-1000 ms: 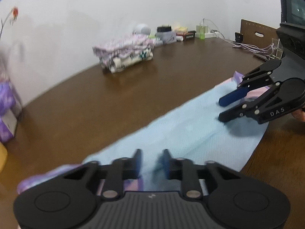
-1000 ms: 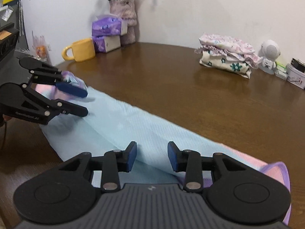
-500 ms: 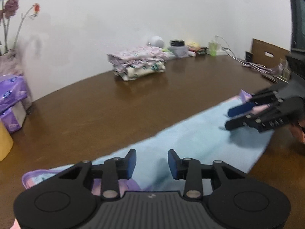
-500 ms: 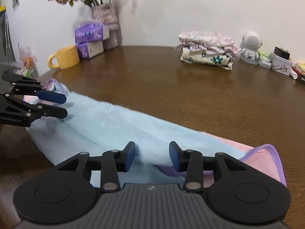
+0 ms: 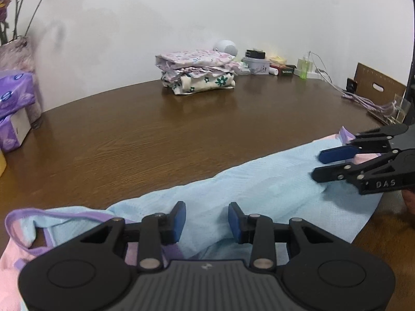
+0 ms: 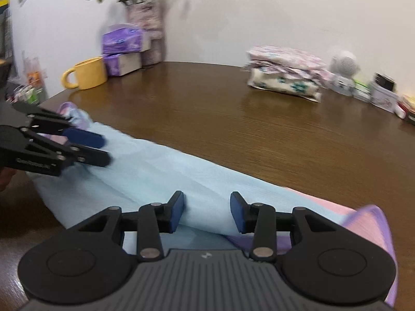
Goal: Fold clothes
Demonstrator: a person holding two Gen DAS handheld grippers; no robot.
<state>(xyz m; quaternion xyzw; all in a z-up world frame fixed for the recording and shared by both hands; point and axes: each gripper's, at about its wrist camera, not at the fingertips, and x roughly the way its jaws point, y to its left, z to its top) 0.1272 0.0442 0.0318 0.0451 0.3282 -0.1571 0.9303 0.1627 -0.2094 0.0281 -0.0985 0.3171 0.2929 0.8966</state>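
Both claws, left gripper [image 5: 206, 219] and right gripper [image 6: 206, 211], were released over the blue garment [image 5: 259, 189] along the desk's near edge, so regripping was probably next.

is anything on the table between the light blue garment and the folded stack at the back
Nothing visible does. Between the light blue garment and the stack of folded clothes lies only bare brown table. The tissue packs and yellow mug stand off to one side.
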